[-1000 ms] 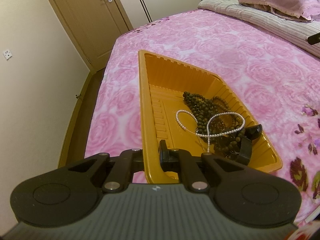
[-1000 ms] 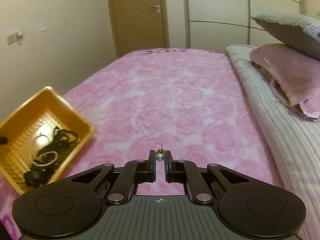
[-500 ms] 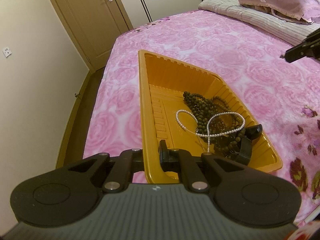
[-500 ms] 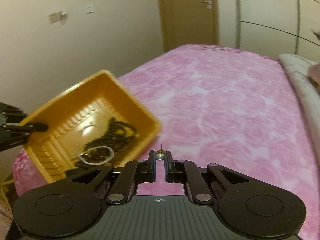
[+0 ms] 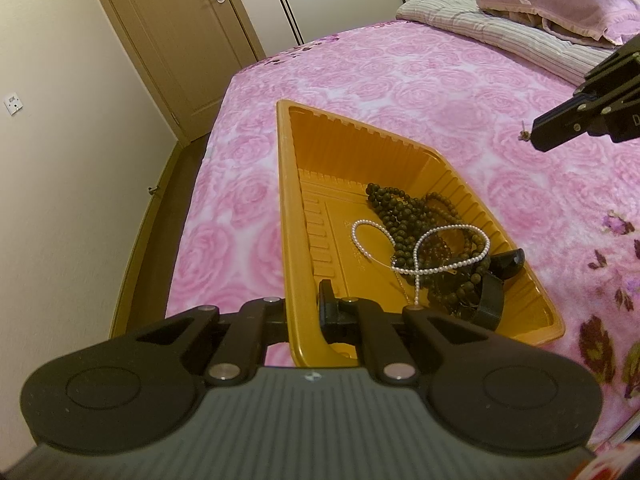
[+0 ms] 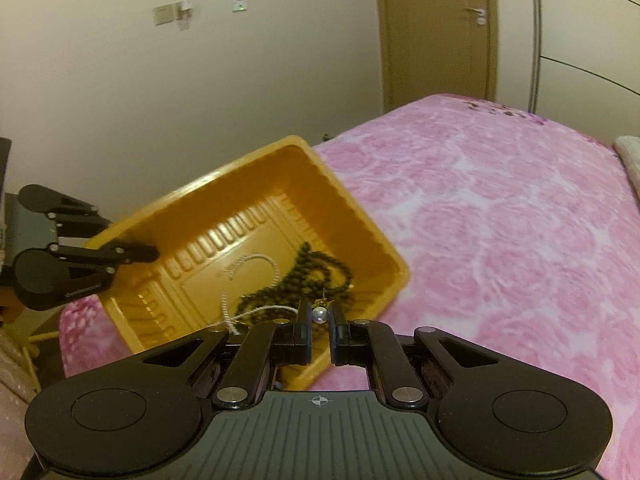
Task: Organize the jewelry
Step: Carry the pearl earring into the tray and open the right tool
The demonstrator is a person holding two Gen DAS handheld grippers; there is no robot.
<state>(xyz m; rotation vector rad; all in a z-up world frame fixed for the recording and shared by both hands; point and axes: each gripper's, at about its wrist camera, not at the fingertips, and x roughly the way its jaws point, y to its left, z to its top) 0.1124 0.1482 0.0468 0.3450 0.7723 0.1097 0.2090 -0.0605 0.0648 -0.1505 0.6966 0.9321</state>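
Observation:
An orange plastic tray (image 5: 296,216) (image 6: 362,220) lies on the pink rose bedspread. In it lie dark bead necklaces (image 5: 404,216) (image 6: 316,272), a white pearl string (image 5: 424,256) (image 6: 256,314) and a black bangle (image 5: 490,300). My left gripper (image 5: 306,304) is shut on the tray's near-left wall; it also shows in the right wrist view (image 6: 136,254). My right gripper (image 6: 320,314) is shut on a small pearl earring (image 6: 319,313) and hovers over the tray's near edge. In the left wrist view the right gripper (image 5: 536,136) is at the right, above the bed, with the earring (image 5: 524,134) at its tip.
The bedspread (image 5: 460,92) stretches to the right of the tray. A striped quilt (image 5: 492,32) and a pink pillow (image 5: 560,4) lie at the head of the bed. A wooden door (image 5: 192,28) and the floor (image 5: 148,248) are left of the bed edge.
My right gripper has swung left with the earring, from over the open bed to over the tray. The left gripper and the tray have stayed in place.

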